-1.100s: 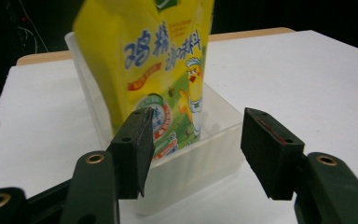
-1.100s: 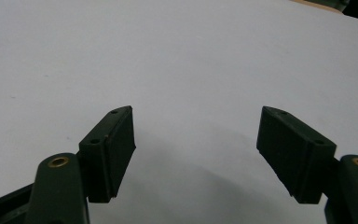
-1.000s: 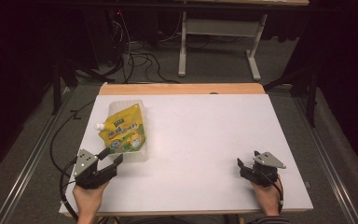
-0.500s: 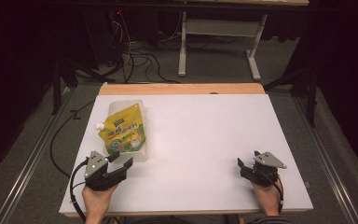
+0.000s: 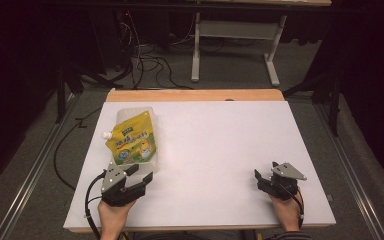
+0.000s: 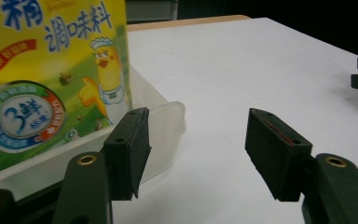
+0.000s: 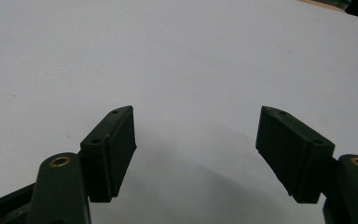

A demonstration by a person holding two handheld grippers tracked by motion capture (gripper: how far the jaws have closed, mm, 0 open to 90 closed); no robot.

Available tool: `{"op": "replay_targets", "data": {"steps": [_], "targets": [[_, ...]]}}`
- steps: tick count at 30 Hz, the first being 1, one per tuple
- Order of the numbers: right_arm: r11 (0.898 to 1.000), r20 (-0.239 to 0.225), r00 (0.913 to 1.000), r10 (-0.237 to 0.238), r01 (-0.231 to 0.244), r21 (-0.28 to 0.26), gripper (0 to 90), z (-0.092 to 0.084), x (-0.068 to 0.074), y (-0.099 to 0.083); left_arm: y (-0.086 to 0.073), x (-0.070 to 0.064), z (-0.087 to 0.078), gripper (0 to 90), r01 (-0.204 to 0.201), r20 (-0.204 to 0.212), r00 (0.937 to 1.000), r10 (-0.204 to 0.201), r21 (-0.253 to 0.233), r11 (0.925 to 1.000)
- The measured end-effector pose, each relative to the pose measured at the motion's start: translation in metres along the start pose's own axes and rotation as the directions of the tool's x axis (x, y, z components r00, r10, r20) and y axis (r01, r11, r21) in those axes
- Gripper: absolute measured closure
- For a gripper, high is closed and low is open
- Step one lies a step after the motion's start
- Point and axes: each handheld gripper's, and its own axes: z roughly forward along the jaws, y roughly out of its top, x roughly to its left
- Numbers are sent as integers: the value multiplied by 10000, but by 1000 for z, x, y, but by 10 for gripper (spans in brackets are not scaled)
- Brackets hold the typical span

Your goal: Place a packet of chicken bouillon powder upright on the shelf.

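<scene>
while the left gripper [image 5: 139, 179] sits low at the near left of the white table top [image 5: 215, 150], its black jaws stand spread with nothing between them. just beyond it lies the yellow and green printed pouch with a white spout [image 5: 131, 138], resting in a shallow translucent plastic tray [image 5: 150, 116] near the table's left edge. seen in the left gripper view, the tray's near corner [image 6: 170, 122] lies just beside the left pad [image 6: 131, 149], outside the gap; touching or not, i cannot tell. the right gripper [image 5: 261, 178] rests at the near right, well apart, jaws spread over bare table.
</scene>
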Motion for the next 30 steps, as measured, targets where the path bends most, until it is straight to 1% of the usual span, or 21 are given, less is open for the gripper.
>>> {"op": "replay_targets", "data": {"steps": [7,13,17,18,20,21,26,30], "targets": [[10000,35,10000,12,-12,25,288,0,0,0,1,-9,9,398,-172,307,9994,166,179,9997],[10000,28,10000,7,-7,-20,288,0,0,0,4,-19,22,392,-446,636,9971,428,284,9986],[10000,10,10000,6,-6,2,288,0,0,0,5,-22,24,391,-517,695,9963,496,288,9982],[10000,2,10000,-14,14,-3,288,0,0,0,5,-22,26,391,-568,739,9958,542,335,9978],[10000,-3,10000,-25,25,-5,289,0,0,0,7,-25,30,391,-799,789,9940,759,485,9956],[10000,3,10000,-31,31,-20,289,0,0,0,9,-27,33,390,-907,903,9922,855,553,9943],[10000,24,10000,36,-36,-33,291,-1,0,0,12,-31,38,388,-961,1027,9905,914,420,9945],[10000,16,10000,-2,2,15,291,0,0,0,12,-33,44,386,-979,1118,9895,920,480,9940]]}}
